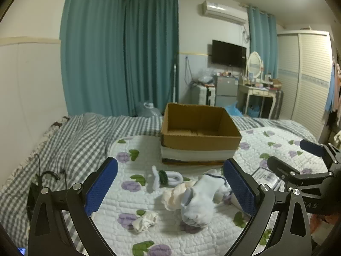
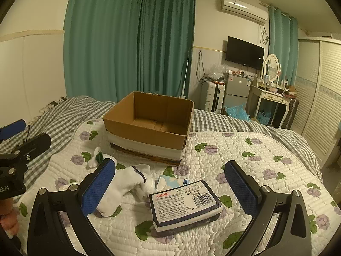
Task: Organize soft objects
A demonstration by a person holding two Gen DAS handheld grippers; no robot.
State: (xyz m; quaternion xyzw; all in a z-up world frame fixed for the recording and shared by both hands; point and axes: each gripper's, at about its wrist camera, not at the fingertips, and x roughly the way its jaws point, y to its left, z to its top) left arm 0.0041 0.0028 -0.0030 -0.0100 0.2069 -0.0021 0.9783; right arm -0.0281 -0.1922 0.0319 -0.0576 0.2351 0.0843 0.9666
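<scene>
An empty cardboard box (image 1: 200, 147) (image 2: 140, 136) stands on the floral quilt. In front of it lie a white sock pile (image 1: 198, 202) (image 2: 121, 185), a cream frilly sock (image 1: 174, 196), a white-and-green sock (image 1: 164, 178) (image 2: 97, 157) and a small crumpled white sock (image 1: 145, 220). A dark tissue pack (image 2: 185, 204) (image 1: 264, 177) lies to the right. My left gripper (image 1: 170, 189) is open above the socks. My right gripper (image 2: 170, 189) is open over the tissue pack and also shows in the left wrist view (image 1: 292, 157).
A floral quilt (image 2: 245, 160) covers a bed with grey checked bedding (image 1: 64, 140). Teal curtains, a mini fridge (image 2: 236, 91), a suitcase, a dressing table (image 2: 270, 98) and a louvred wardrobe (image 2: 319, 98) stand beyond the bed.
</scene>
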